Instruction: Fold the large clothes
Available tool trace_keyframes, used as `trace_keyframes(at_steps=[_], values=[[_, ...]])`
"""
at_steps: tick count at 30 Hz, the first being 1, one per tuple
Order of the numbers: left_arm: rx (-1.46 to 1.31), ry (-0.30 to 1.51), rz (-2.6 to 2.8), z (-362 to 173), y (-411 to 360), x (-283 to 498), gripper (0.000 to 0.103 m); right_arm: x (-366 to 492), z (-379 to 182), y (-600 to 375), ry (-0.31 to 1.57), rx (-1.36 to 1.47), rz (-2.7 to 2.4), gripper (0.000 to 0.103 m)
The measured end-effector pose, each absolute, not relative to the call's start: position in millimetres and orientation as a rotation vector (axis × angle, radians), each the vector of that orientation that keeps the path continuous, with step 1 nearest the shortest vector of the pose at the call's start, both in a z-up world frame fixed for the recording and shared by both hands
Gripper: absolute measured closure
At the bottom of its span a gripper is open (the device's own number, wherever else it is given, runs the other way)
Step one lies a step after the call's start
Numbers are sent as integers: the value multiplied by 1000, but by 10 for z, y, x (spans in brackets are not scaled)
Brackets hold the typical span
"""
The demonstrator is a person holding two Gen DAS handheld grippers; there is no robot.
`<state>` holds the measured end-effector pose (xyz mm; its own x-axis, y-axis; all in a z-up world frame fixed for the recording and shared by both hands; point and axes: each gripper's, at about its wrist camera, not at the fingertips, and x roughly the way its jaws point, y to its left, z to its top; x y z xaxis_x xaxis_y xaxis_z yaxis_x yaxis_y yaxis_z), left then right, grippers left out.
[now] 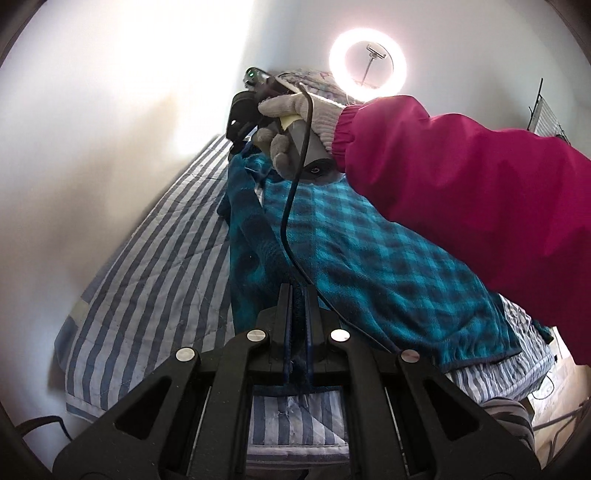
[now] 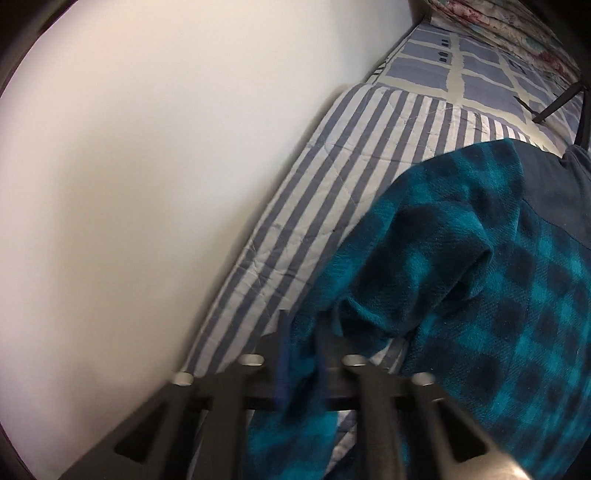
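Note:
A large teal and navy checked fleece garment (image 1: pixel 369 251) lies spread on a bed with a blue and white striped quilt (image 1: pixel 155 251). My left gripper (image 1: pixel 298 291) is shut on the garment's near edge, holding a fold of dark fabric between its fingers. My right gripper (image 1: pixel 240 122), held by a gloved hand with a magenta sleeve (image 1: pixel 461 177), is at the garment's far end. In the right wrist view the right gripper (image 2: pixel 301 325) is shut on the fleece garment (image 2: pixel 461 277), which hangs over its fingers; the image there is blurred.
A white wall (image 1: pixel 92 129) runs along the bed's left side. A lit ring light (image 1: pixel 367 61) stands at the bed's far end. A patterned pillow (image 2: pixel 517 22) and checked sheet (image 2: pixel 461 55) lie beyond the quilt (image 2: pixel 332 177). A black cable (image 1: pixel 291 206) trails over the garment.

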<state>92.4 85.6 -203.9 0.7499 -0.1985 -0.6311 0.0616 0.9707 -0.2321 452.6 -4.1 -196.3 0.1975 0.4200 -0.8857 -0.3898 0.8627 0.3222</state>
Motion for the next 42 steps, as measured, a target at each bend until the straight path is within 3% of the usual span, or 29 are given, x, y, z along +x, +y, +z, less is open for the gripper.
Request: trace_keyframes(at_steps=[10,19,21,23,26,34,38,42], values=[[-107,752,-266,-2057,429,788,100,4306,-1586,-1210,1158,147,560,102],[-174,818,-338,-2014,328,699,95,4109,-2209,-2244,1235,149,397,100],[-183,822,-349,-1982,348,619,94,4101,-2305,-2285,1265,103,362,92],[-174,821,-342,-1948,386,509,87,4086,-2317,-2311,1270,25,315,77],[-204,834,-297,-1982,541,445,72,4033,-2093,-2345,1211,-26,285,77],[-398,949,-229,-2437,869,839,67,3805,-1581,-1717,1134,-67,539,64],[-435,989,-242,-2636,860,1016,67,3892,-1706,-1306,1155,-131,575,52],[-434,1014,-242,-2775,831,1083,67,3963,-1839,-1068,1164,-209,538,51]])
